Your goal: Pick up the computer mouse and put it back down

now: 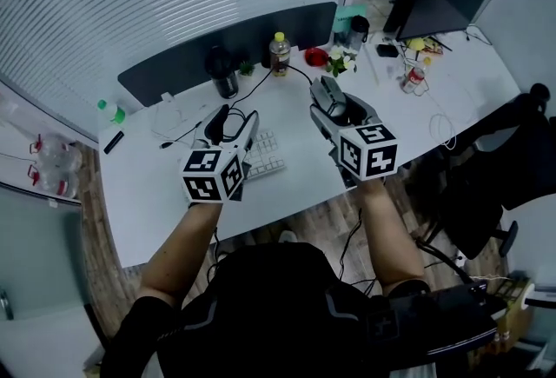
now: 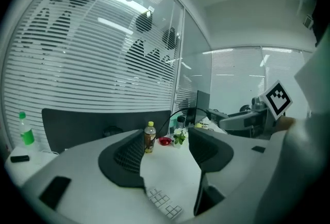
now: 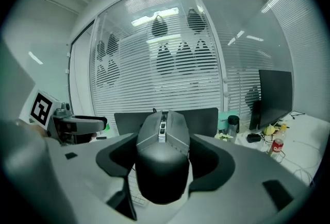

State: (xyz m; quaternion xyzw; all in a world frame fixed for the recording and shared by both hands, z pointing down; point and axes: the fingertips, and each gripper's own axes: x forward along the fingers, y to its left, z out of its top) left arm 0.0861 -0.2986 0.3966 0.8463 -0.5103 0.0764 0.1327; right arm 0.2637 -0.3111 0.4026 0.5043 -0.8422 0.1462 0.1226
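Computer mouse (image 3: 162, 158) — matte grey, domed, with angular button panels — is clamped between the jaws of the right tool (image 1: 334, 107), over the smooth white surface (image 1: 156, 194). The left tool (image 1: 233, 129) is released, jaws apart and empty, above the white keyboard (image 1: 265, 157). A yellow-capped bottle (image 1: 279, 53) stands far behind.

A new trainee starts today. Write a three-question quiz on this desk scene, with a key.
1. True or false: the left gripper holds the computer mouse.
2. What lies on the desk below the left gripper's fingers? A) white keyboard B) red can C) notebook
3. Fill in: the cap of the bottle of brown drink is ____.

Key: 1 false, as the mouse sits gripped between the fingers of the right gripper. 2 A. 3 yellow.
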